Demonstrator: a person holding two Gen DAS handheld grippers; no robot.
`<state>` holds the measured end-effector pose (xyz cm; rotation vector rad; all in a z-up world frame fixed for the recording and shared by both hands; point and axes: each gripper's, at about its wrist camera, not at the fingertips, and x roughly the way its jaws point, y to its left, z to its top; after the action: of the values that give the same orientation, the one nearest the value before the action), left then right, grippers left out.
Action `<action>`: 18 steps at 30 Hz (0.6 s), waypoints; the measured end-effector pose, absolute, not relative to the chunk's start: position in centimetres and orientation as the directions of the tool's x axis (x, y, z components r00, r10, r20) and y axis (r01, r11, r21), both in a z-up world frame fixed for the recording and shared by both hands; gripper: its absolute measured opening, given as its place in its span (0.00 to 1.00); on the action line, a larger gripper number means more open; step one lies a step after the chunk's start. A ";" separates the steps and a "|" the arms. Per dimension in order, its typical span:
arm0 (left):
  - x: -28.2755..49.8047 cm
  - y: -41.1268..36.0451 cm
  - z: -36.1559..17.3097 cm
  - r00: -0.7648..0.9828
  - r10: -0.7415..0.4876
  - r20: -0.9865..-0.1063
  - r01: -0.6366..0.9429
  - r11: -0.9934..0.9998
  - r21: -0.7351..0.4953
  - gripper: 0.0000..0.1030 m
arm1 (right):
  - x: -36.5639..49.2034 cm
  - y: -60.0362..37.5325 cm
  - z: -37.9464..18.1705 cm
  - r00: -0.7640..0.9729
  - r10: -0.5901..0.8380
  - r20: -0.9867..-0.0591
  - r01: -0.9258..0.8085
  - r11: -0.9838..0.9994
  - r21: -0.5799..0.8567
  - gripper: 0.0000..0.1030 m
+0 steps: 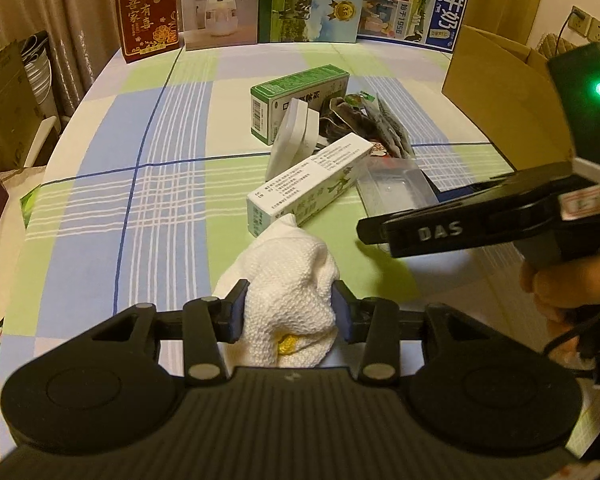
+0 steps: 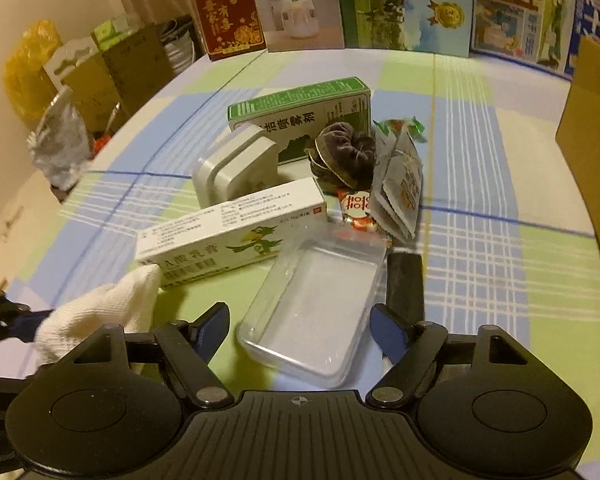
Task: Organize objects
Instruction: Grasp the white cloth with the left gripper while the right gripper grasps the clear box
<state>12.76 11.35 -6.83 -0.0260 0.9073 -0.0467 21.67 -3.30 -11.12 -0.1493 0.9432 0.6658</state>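
Observation:
My left gripper [image 1: 288,306] is shut on a bunched white cloth [image 1: 296,264], which has a small yellow bit low in its folds. The cloth [image 2: 100,312] also shows at the left of the right wrist view. My right gripper [image 2: 300,316] is open, with its fingers on either side of a clear plastic box [image 2: 312,308] that lies on the checked tablecloth [image 1: 140,168]. I see no pad pressing on the box. In the left wrist view the right gripper [image 1: 374,232] comes in from the right, held by a hand [image 1: 560,284].
Behind the clear box lie a white medicine carton with a bird [image 2: 228,236], a green carton [image 2: 300,112], a small white case [image 2: 232,164], a dark scrunchie [image 2: 344,152], snack packets [image 2: 400,184] and a black block [image 2: 404,280]. An open cardboard box [image 1: 500,100] stands right; printed boxes [image 1: 308,0] line the back.

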 end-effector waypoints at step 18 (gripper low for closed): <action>13.2 10.4 -7.7 0.597 -0.012 -0.802 0.045 0.999 0.018 0.38 | 19.1 -5.5 -11.5 0.449 0.393 -0.802 -0.625 0.780 0.032 0.55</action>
<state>13.20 10.41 -7.73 0.0382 0.9305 -0.0333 19.05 -5.49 -11.48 -0.2858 0.9055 0.6402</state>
